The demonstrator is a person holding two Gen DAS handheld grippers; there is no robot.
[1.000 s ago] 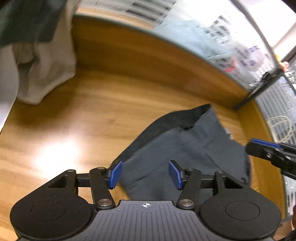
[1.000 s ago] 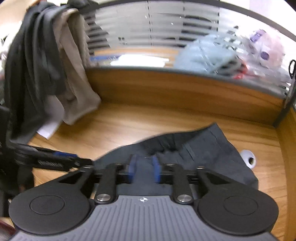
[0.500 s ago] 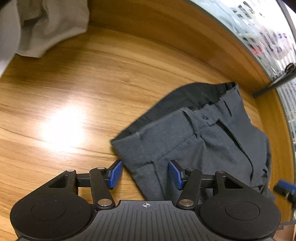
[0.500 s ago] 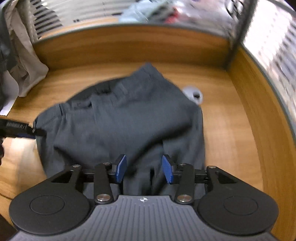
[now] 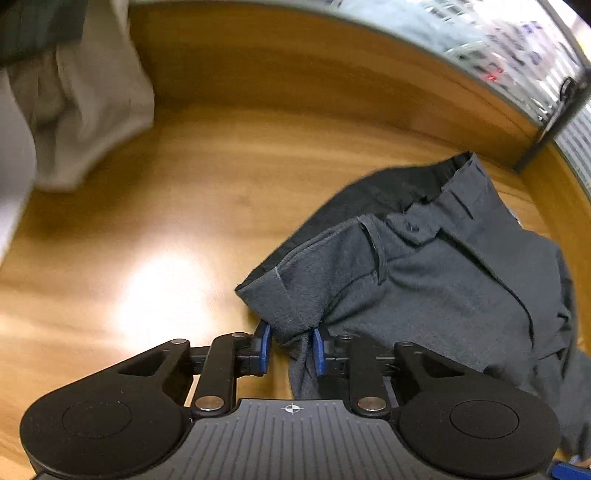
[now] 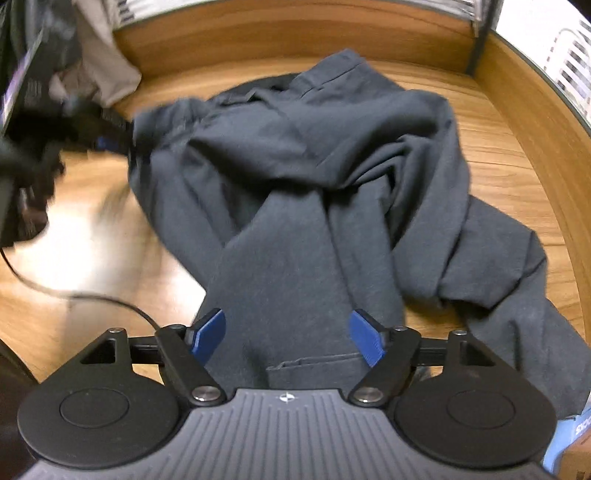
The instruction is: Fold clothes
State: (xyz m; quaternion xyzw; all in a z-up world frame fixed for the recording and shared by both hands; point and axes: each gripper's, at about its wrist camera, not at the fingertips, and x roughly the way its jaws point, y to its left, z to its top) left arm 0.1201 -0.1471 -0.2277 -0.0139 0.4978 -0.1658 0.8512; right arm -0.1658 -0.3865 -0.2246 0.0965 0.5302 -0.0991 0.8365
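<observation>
Two blue pads of the left gripper [image 5: 291,345] are drawn in narrow on a bunched corner of the grey trousers [image 5: 436,280], the cloth pinched between them at what looks like the waistband end, though blur makes the exact seam hard to tell. Ahead and to the right of that claw the trousers spread over the wooden table [image 5: 192,206], with a button tab and a pocket slit showing near the waist and a darker lining turned out along the far edge. Far ahead to its left a beige garment [image 5: 92,110] hangs down to the tabletop beside something white. The right gripper [image 6: 288,338] stands wide, its pads well apart and closed on nothing, with a trouser leg lying flat between and beneath them (a hem or pocket edge runs just under the claw). Beyond it the grey cloth heaps in folds toward the far wooden wall [image 6: 295,33]. Off to its left a thin black cable [image 6: 110,297] curves across the table.
</observation>
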